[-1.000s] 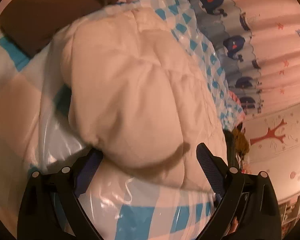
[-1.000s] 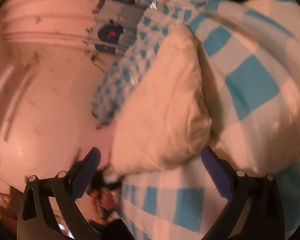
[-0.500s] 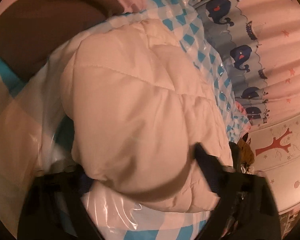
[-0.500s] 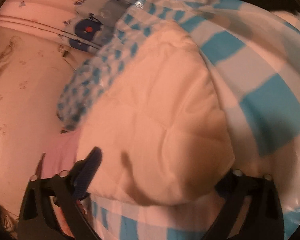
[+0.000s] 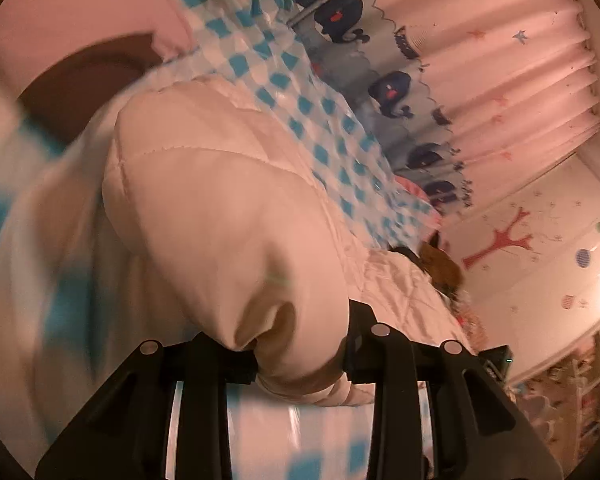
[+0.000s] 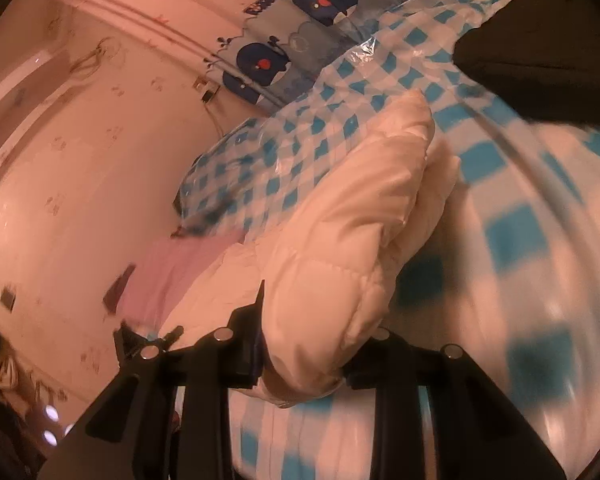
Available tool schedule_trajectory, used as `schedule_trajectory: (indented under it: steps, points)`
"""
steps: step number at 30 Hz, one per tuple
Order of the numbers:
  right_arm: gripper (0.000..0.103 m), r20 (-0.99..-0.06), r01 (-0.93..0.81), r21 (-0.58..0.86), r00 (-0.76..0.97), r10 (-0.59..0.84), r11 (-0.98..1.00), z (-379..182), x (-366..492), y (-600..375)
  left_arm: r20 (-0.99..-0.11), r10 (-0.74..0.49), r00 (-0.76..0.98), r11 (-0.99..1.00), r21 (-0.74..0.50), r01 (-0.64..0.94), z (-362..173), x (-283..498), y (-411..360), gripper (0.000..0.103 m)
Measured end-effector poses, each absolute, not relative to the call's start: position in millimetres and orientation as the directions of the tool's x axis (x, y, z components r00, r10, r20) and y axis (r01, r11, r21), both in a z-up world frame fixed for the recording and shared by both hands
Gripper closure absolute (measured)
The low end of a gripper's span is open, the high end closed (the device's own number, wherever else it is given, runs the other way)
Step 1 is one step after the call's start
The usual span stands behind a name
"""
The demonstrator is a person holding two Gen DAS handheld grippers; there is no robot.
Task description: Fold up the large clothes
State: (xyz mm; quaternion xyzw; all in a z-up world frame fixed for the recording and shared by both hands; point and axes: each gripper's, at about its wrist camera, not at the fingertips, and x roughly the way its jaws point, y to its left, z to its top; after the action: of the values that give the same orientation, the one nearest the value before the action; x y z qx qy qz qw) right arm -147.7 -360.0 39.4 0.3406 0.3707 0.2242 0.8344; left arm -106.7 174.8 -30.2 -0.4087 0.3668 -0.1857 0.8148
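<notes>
Between each claw's just-closed pads, left claw [image 5: 300,354] and right claw [image 6: 302,354] clamp the puffy white jacket [image 5: 220,216].

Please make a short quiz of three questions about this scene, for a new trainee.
1. True or false: the left gripper is shut on the white padded jacket.
2. What pattern covers the surface under the jacket? A stripes, B blue and white checks, C flowers.
3. Fill in: the curtain shows dark blue ____.

Key: 1 true; 2 B; 3 whales.
</notes>
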Motion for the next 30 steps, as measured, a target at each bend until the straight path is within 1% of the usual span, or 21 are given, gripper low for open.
schedule_trajectory:
  steps: [2, 3, 4, 5, 6, 7, 8, 10, 11, 12, 13, 15, 16, 19, 21, 24, 26, 27, 28, 29, 30]
  points:
    - [0.071, -0.495, -0.088, 0.736, 0.606, 0.622, 0.671, 30, -183, -370, -0.472, -0.600, 0.646, 0.605, -0.796, -0.020, -40, -143, 170, 0.071]
    - [0.068, -0.537, -0.050, 0.728, 0.579, 0.614, 0.684, 20, -200, -375, -0.491, -0.601, 0.631, 0.604, -0.796, -0.045, -50, -158, 169, 0.063]
    - [0.062, -0.572, -0.018, 0.720, 0.550, 0.608, 0.694, 11, -208, -378, -0.512, -0.597, 0.617, 0.606, -0.792, -0.071, -58, -167, 169, 0.058]
    - [0.057, -0.601, 0.024, 0.718, 0.526, 0.601, 0.696, -1, -217, -384, -0.543, -0.589, 0.599, 0.607, -0.786, -0.116, -72, -174, 169, 0.048]
    - [0.055, -0.606, 0.066, 0.734, 0.515, 0.607, 0.676, -12, -225, -393, -0.553, -0.583, 0.595, 0.598, -0.788, -0.147, -81, -177, 171, 0.041]
    - [0.051, -0.605, 0.084, 0.739, 0.519, 0.603, 0.669, -14, -230, -398, -0.557, -0.573, 0.601, 0.595, -0.787, -0.161, -86, -179, 173, 0.037]
    - [0.047, -0.616, 0.112, 0.723, 0.553, 0.562, 0.682, -10, -235, -406, -0.559, -0.560, 0.611, 0.605, -0.780, -0.159, -87, -179, 173, 0.032]
    - [0.044, -0.629, 0.144, 0.672, 0.628, 0.458, 0.727, 11, -242, -417, -0.571, -0.515, 0.640, 0.638, -0.753, -0.158, -80, -177, 172, 0.027]
    - [0.039, -0.629, 0.158, 0.646, 0.664, 0.403, 0.747, 24, -244, -420, -0.573, -0.501, 0.649, 0.641, -0.749, -0.167, -78, -176, 172, 0.021]
    - [0.037, -0.621, 0.165, 0.605, 0.710, 0.332, 0.779, 43, -245, -419, -0.571, -0.487, 0.661, 0.638, -0.749, -0.178, -77, -178, 173, 0.017]
    - [0.035, -0.609, 0.148, 0.586, 0.729, 0.312, 0.797, 53, -244, -415, -0.573, -0.459, 0.679, 0.639, -0.744, -0.195, -76, -177, 174, 0.016]
    - [0.027, -0.556, 0.025, 0.517, 0.770, 0.313, 0.856, 85, -231, -383, -0.582, -0.429, 0.691, 0.650, -0.730, -0.211, -77, -170, 174, 0.016]
    - [0.022, -0.552, -0.014, 0.478, 0.773, 0.313, 0.878, 94, -222, -365, -0.589, -0.418, 0.691, 0.655, -0.723, -0.220, -77, -165, 174, 0.016]
    - [0.022, -0.567, -0.161, 0.366, 0.742, 0.357, 0.916, 105, -179, -298, -0.608, -0.365, 0.705, 0.689, -0.686, -0.235, -72, -151, 171, 0.016]
    - [0.022, -0.594, -0.226, 0.308, 0.713, 0.373, 0.924, 98, -144, -254, -0.622, -0.325, 0.712, 0.720, -0.651, -0.241, -69, -144, 168, 0.014]
    - [0.022, -0.649, -0.285, 0.243, 0.663, 0.374, 0.927, 72, -91, -193, -0.624, -0.313, 0.716, 0.733, -0.638, -0.236, -70, -136, 168, 0.014]
    - [0.018, -0.708, -0.296, 0.183, 0.621, 0.335, 0.937, 42, -66, -162, -0.607, -0.328, 0.724, 0.735, -0.645, -0.208, -73, -135, 169, 0.015]
    - [0.017, -0.776, -0.288, 0.095, 0.578, 0.252, 0.953, 11, -50, -147, -0.590, -0.338, 0.734, 0.738, -0.650, -0.182, -73, -136, 170, 0.026]
    - [0.011, -0.829, -0.293, 0.054, 0.520, 0.207, 0.955, -19, -44, -142, -0.561, -0.383, 0.734, 0.735, -0.666, -0.125, -74, -136, 169, 0.031]
    - [0.010, -0.856, -0.294, 0.054, 0.479, 0.196, 0.954, -42, -40, -139, -0.549, -0.398, 0.735, 0.736, -0.669, -0.101, -71, -133, 166, 0.042]
    - [0.010, -0.858, -0.288, 0.066, 0.473, 0.201, 0.955, -48, -38, -140, -0.557, -0.385, 0.736, 0.755, -0.648, -0.095, -68, -133, 163, 0.046]
